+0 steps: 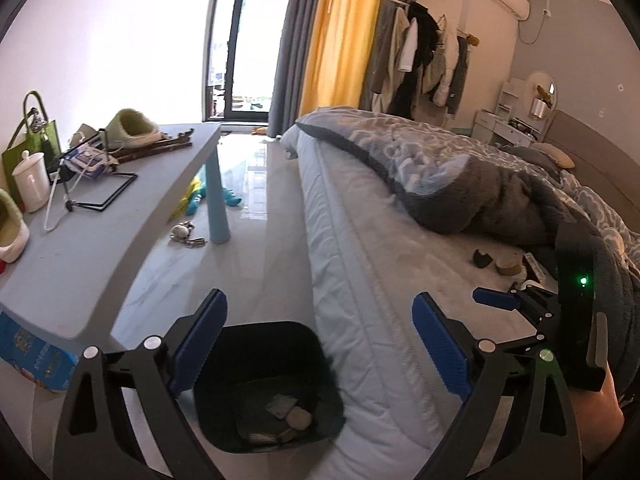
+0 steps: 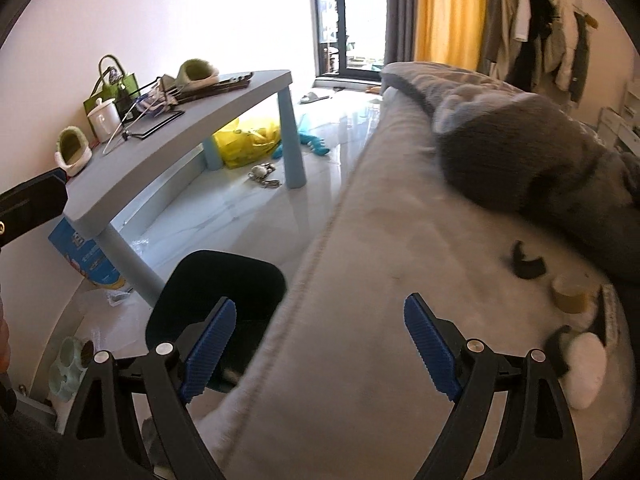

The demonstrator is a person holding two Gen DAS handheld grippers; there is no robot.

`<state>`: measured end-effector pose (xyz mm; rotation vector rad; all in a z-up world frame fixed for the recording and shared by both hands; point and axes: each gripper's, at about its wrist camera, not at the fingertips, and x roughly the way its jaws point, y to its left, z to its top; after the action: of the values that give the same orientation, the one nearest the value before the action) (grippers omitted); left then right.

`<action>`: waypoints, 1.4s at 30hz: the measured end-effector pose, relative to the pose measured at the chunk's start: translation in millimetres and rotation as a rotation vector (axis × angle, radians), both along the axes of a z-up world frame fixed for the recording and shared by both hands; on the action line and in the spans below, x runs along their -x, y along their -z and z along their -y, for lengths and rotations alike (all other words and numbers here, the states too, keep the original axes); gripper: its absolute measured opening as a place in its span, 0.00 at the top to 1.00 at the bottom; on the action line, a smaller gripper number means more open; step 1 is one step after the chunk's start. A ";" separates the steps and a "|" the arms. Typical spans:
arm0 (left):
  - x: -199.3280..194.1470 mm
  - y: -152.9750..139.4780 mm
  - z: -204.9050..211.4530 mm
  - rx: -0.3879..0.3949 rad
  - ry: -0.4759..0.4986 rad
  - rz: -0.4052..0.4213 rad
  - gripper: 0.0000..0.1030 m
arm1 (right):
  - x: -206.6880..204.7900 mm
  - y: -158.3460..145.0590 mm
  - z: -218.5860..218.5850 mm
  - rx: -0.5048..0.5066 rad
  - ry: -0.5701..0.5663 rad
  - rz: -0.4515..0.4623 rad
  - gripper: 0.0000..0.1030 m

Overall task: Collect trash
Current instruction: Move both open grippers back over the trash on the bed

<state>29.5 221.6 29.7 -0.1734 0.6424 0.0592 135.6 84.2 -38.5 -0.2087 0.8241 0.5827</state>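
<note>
Both tools are released: left tool (image 1: 320, 344) above the bin (image 1: 268, 384), right tool (image 2: 320, 350) over the bed (image 2: 360, 280); scraps (image 2: 528, 264) at two o'clock.

Both wrist cameras look forward and down along the bed edge toward the far balcony door. The left view sits close above the dark plastic trash bin (image 1: 272, 384) on the floor. The right view hangs over the pale mattress (image 2: 360, 280). Both share bin, mattress and the grey-blue desk (image 1: 120, 216) on the left.
</note>
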 end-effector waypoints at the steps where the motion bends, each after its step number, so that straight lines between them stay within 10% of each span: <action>1: -1.7 0.3 6.1 0.003 0.008 0.001 0.07 | -0.2 -0.8 6.8 0.000 0.008 0.004 0.15; 42: -93.2 25.4 171.2 0.053 0.215 -0.030 0.08 | -43.4 29.4 215.6 0.066 0.229 -0.027 0.16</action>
<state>122.7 50.4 4.3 -0.1541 0.6898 -0.1631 179.0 -131.4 -67.9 -0.1644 0.8800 0.3444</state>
